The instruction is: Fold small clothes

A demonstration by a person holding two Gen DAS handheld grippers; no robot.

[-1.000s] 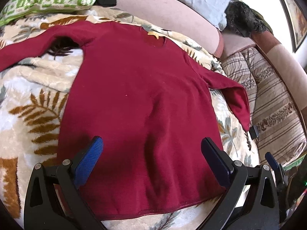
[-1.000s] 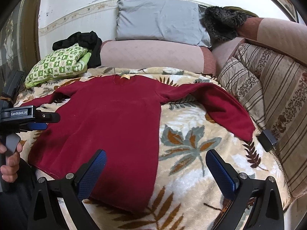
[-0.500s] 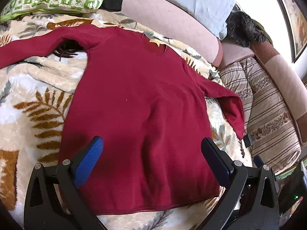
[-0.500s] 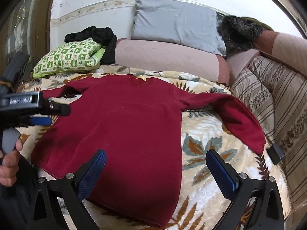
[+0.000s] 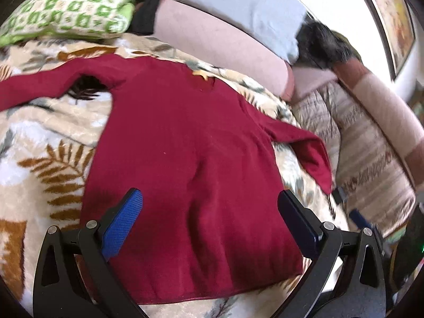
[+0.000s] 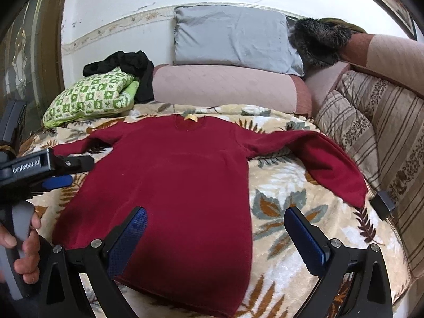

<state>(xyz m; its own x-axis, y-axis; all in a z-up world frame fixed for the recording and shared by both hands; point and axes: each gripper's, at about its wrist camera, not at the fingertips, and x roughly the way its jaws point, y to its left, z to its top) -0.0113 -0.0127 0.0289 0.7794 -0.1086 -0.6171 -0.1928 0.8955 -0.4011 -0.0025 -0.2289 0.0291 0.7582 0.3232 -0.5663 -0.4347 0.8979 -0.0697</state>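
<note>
A dark red long-sleeved sweater (image 5: 185, 164) lies flat on a leaf-patterned blanket (image 5: 37, 143), collar away from me, both sleeves spread out. My left gripper (image 5: 209, 206) is open and empty, hovering over the sweater's lower body near the hem. My right gripper (image 6: 214, 228) is open and empty above the sweater's (image 6: 175, 180) lower right part. The left gripper also shows at the left edge of the right wrist view (image 6: 53, 175), held in a hand beside the left sleeve. The right sleeve (image 6: 331, 164) bends down toward the sofa's side.
A green patterned pillow (image 6: 90, 98) with black clothing (image 6: 127, 66) lies at the back left. A grey pillow (image 6: 233, 42) and a dark fur item (image 6: 318, 39) rest on the pink sofa back. Striped cushions (image 6: 376, 137) line the right side. A small dark box (image 6: 383, 202) lies by them.
Both grippers have drawn back a little and shifted left, so the sweater sits more centred in each view. The sweater has not moved. Both grippers stay open.
</note>
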